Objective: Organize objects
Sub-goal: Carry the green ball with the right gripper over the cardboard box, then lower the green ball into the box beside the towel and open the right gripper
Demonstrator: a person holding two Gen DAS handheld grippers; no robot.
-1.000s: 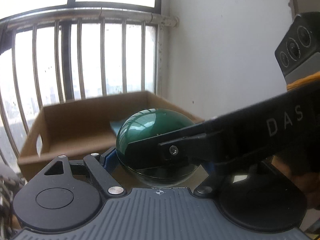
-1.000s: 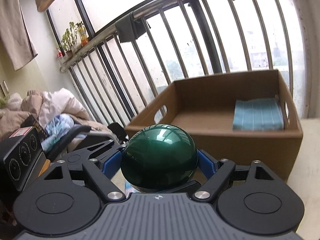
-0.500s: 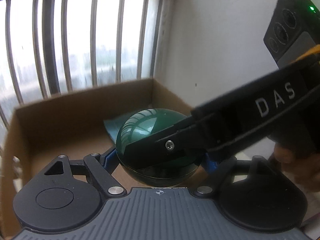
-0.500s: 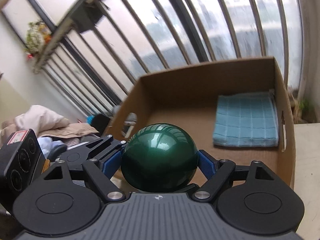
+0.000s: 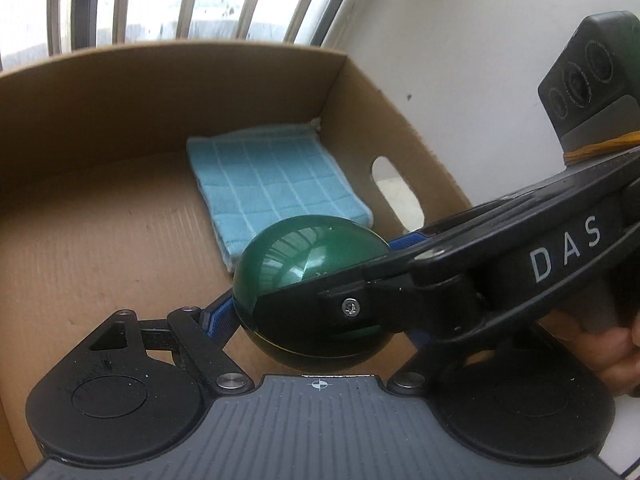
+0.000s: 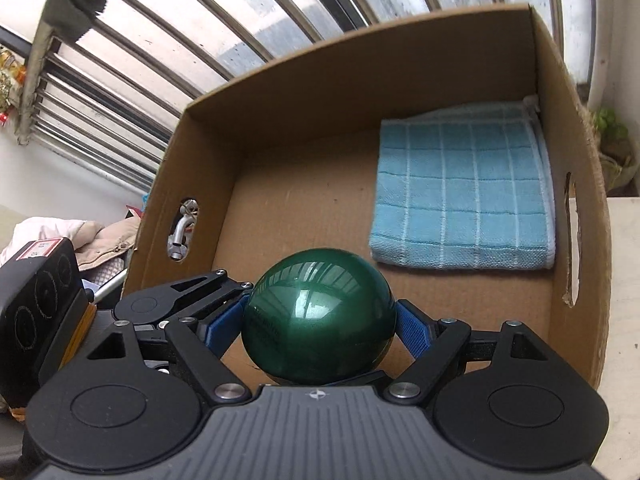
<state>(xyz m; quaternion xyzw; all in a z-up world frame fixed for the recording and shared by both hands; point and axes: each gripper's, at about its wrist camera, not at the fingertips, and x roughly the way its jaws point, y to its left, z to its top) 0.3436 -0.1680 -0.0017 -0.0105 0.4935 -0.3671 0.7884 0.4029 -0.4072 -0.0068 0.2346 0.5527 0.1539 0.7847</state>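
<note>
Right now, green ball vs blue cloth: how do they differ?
The green ball is glossy, round and hard-looking; the blue cloth is matte, flat, folded, with a white grid. The ball is held above the cardboard box floor by the left gripper and right gripper; the cloth lies on the floor in the far right corner, untouched. Both are within the box's walls.

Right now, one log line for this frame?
phase: carry | ball: gripped by left and right, over box | towel: in box, far right corner
</note>
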